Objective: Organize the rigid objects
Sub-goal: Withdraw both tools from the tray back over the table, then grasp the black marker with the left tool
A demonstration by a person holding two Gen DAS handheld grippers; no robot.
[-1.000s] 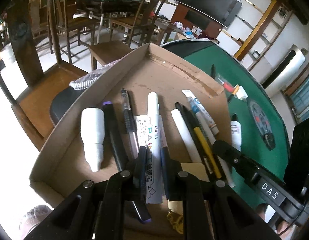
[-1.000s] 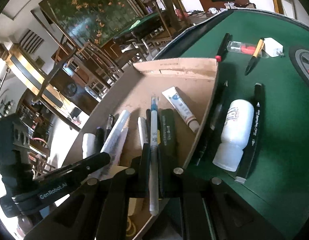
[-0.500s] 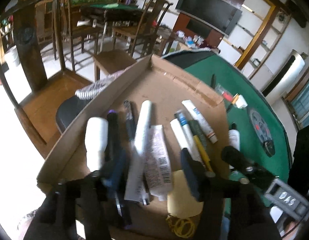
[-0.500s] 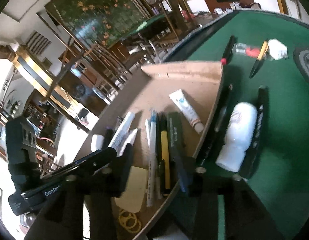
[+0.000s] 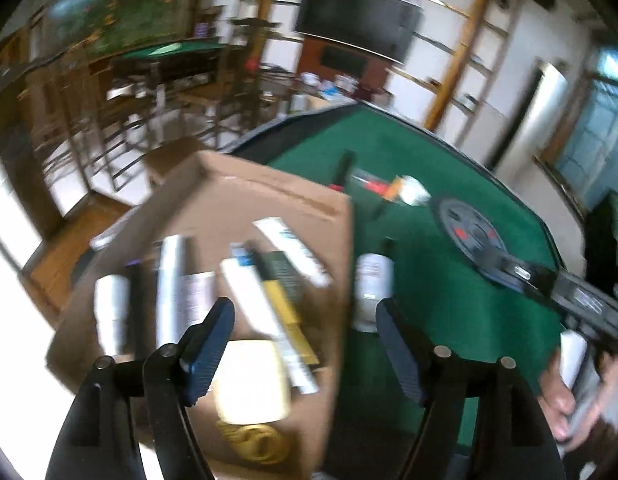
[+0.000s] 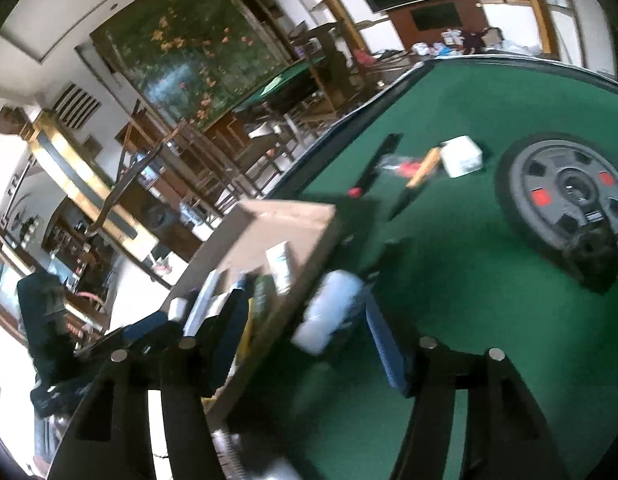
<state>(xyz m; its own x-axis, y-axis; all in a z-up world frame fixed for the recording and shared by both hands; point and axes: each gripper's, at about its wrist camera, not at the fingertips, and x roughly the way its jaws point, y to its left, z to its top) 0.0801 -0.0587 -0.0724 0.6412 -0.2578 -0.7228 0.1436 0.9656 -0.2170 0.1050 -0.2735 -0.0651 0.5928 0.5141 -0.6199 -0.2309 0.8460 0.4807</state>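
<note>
A shallow cardboard box (image 5: pixel 245 192) at the edge of the green table (image 5: pixel 429 300) holds several pens, markers and tubes side by side, among them a white marker (image 5: pixel 171 280) and a yellow pen (image 5: pixel 281 304). My left gripper (image 5: pixel 303 320) hovers above the box's right wall; its jaws are opening and hold nothing. My right gripper (image 6: pixel 305 308) is also opening and empty, above a white bottle (image 6: pixel 329 312) that lies on the felt just outside the box (image 6: pixel 277 220). Both views are blurred.
On the felt farther back lie a black pen (image 6: pixel 379 160), a red and orange item (image 6: pixel 413 170) and a white block (image 6: pixel 461 156). A grey weight plate (image 6: pixel 565 192) sits to the right. A yellow pad (image 5: pixel 251 380) and rubber bands (image 5: pixel 253 440) fill the box's near end.
Both grippers went from shut to wide open, letting go of the white marker and the pen in the box. Both then rose and swung right, toward the green felt.
</note>
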